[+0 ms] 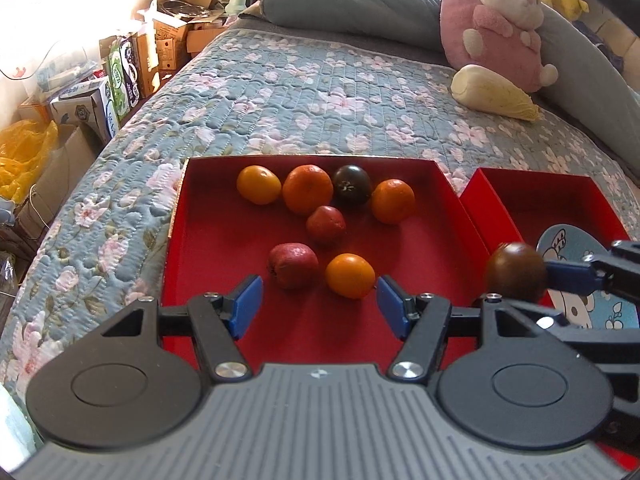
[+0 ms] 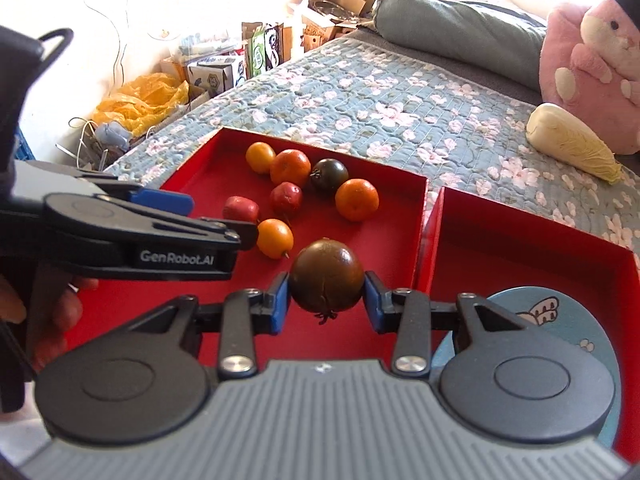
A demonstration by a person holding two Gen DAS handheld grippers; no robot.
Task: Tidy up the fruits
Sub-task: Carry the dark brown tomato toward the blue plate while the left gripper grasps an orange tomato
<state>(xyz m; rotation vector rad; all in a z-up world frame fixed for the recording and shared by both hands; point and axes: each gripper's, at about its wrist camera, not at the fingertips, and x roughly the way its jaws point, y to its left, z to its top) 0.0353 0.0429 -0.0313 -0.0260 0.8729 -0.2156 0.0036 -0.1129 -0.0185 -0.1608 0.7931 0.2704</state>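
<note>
Dark tomato (image 2: 327,279) clamped between the blue pads (image 2: 279,300) of the right gripper (image 2: 326,300), stem end down, raised above the near right corner of the left box (image 2: 416,216). Also seen from the left wrist (image 1: 516,272), blurred, at that box's right wall. Left gripper (image 1: 319,304) gaping wide, holding nothing, hanging over the left box's near half; from the right wrist, seen side-on (image 2: 172,208), left of the tomato.

Inside the left box (image 1: 176,248), seven fruits: nearest, a yellow-orange one (image 1: 349,275) and a red one (image 1: 293,265) side by side; behind them, another red one (image 1: 326,224); along the far side, a yellow one (image 1: 258,184), an orange (image 1: 307,189), a second dark tomato (image 1: 352,185), another orange (image 1: 393,201).

Right of the left box, just beside it, a second red box (image 2: 600,264) with a blue cartoon plate (image 2: 568,332) inside. Beyond the left box, floral quilt (image 1: 304,92), cabbage (image 1: 494,92) and pink plush (image 1: 504,20) at far right.
</note>
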